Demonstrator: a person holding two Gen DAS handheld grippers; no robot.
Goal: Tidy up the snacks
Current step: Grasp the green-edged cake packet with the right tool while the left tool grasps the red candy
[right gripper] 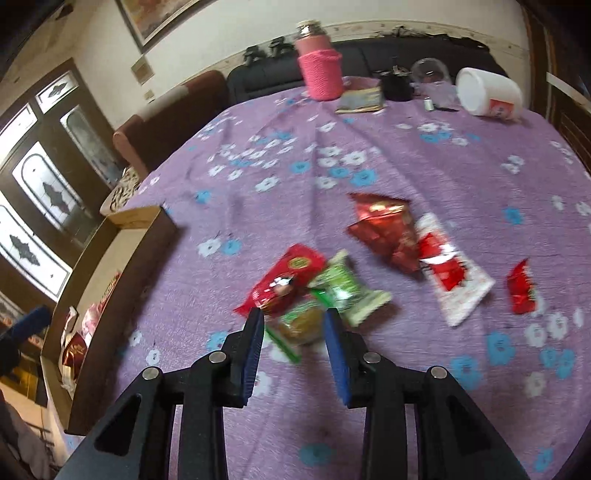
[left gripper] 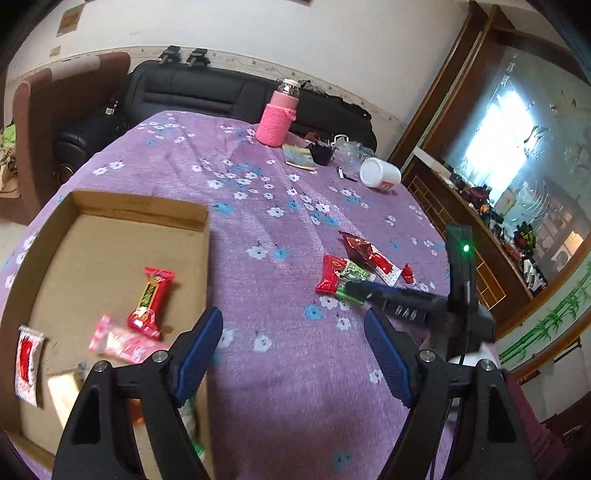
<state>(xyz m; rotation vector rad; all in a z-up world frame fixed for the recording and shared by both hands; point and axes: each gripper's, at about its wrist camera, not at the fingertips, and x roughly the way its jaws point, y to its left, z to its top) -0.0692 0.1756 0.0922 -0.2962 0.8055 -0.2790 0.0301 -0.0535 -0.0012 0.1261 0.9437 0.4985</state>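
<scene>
A round table [left gripper: 280, 177] under a purple cloth with white and blue flowers fills the middle of the room. Behind it a black leather sofa [left gripper: 192, 92] stands against a cream wall [left gripper: 258, 33] with a patterned border strip, and a brown armchair [left gripper: 48, 110] sits beside the sofa. A dark wooden cabinet [left gripper: 491, 206] with a large mirror reflects a bright window. On the other side, dark-framed glass doors [right gripper: 40, 206] let in daylight, and a framed picture [right gripper: 155, 18] hangs high on the wall

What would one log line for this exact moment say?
left gripper: open, empty, beside cardboard box | right gripper: open around green-edged snack packet, not shut | loose snacks on tablecloth
</scene>
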